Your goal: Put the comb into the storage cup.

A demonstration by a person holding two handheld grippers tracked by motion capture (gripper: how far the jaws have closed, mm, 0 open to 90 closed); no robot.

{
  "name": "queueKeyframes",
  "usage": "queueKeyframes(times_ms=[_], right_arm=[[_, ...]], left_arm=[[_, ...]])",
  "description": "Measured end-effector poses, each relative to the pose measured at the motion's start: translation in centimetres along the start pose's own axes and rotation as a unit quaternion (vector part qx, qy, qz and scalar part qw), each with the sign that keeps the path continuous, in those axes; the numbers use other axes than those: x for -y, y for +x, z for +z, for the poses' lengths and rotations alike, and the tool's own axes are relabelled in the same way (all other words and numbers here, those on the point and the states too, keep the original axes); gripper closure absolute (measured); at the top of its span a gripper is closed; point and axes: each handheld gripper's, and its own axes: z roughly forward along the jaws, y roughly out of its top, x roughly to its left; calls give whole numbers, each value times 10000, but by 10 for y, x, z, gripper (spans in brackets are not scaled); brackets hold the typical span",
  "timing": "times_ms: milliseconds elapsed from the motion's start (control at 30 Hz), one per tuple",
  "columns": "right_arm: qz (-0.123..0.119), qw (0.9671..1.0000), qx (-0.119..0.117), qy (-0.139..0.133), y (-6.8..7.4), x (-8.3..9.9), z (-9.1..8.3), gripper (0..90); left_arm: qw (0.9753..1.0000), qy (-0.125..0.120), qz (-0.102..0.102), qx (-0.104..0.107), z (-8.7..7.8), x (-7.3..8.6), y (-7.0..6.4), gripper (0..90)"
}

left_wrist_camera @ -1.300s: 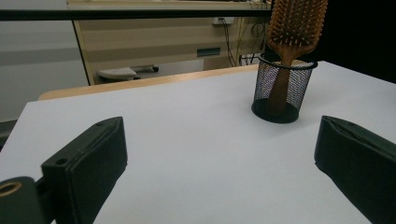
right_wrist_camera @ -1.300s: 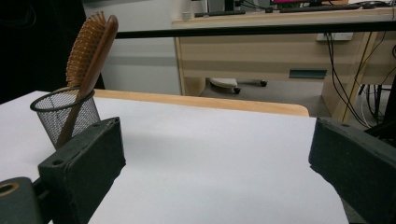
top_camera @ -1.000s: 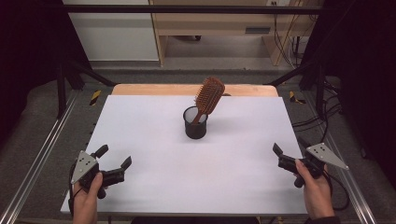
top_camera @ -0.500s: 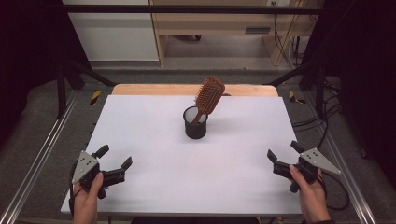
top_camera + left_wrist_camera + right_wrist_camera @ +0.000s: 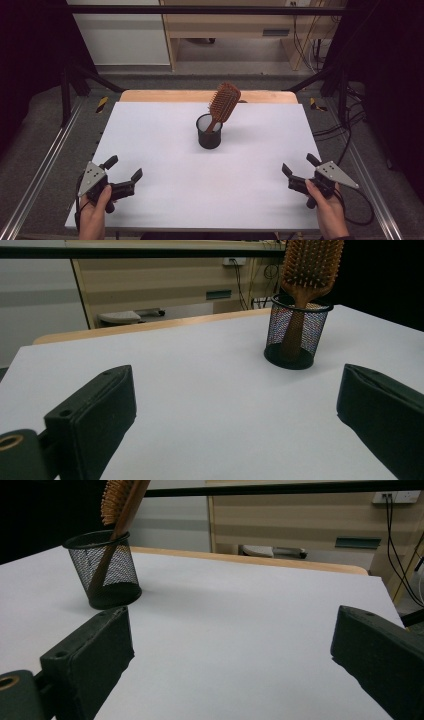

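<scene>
A black mesh cup (image 5: 209, 131) stands near the middle of the white table (image 5: 165, 150), toward the back. A wooden paddle hairbrush (image 5: 223, 104) stands handle-down in it and leans to the right. My left gripper (image 5: 123, 169) rests open at the table's front left, empty; its own view has the cup (image 5: 295, 332) and brush (image 5: 311, 262) ahead to the right. My right gripper (image 5: 299, 167) is open and empty at the front right; its view shows the cup (image 5: 107, 570) and brush (image 5: 121, 502) ahead on the left.
A wooden strip (image 5: 200, 96) runs along the table's back edge. Metal rails (image 5: 45, 165) flank both sides of the table. Cables (image 5: 350, 125) lie on the floor to the right. Wooden furniture (image 5: 235, 30) stands behind.
My right gripper has moved inward and down toward the table's front right. The left gripper, cup and brush have stayed where they were.
</scene>
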Motion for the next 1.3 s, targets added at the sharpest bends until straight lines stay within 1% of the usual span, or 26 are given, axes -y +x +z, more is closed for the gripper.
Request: queueKeyframes(times_ms=[233, 333, 433, 600, 700, 767, 933, 1033, 1200, 1300], right_arm=[[-12, 10000, -65, 44, 4, 5, 4, 36], [-26, 9999, -128, 67, 6, 6, 6, 36], [95, 9997, -222, -17, 9, 6, 8, 37], [-28, 9996, -243, -105, 14, 5, 13, 38], [-107, 9995, -267, -125, 17, 6, 16, 38], [-210, 9993, -290, -141, 19, 6, 17, 37], [-320, 9987, -362, -178, 22, 8, 21, 36], [-405, 9982, -408, -186, 24, 9, 24, 36], [-466, 9975, -496, -170, 27, 11, 30, 36], [-553, 9967, -582, -152, 30, 11, 33, 36]], left_arm=[[10000, 0, -27, 29, 0, 1, 1, 27], [10000, -8, -45, 45, 1, 1, 0, 27], [10000, -34, -51, 74, 1, 1, 0, 27], [9999, -79, -56, 108, 0, 0, -1, 27], [9999, -97, -58, 116, 0, 0, -1, 26], [9998, -114, -65, 132, 0, 0, -2, 27], [9997, -170, -103, 165, 0, 0, -2, 27], [9994, -244, -151, 181, -1, -1, -2, 26], [9990, -383, -149, 163, -2, -1, -1, 25], [9988, -441, -144, 147, -3, -2, -1, 24]])
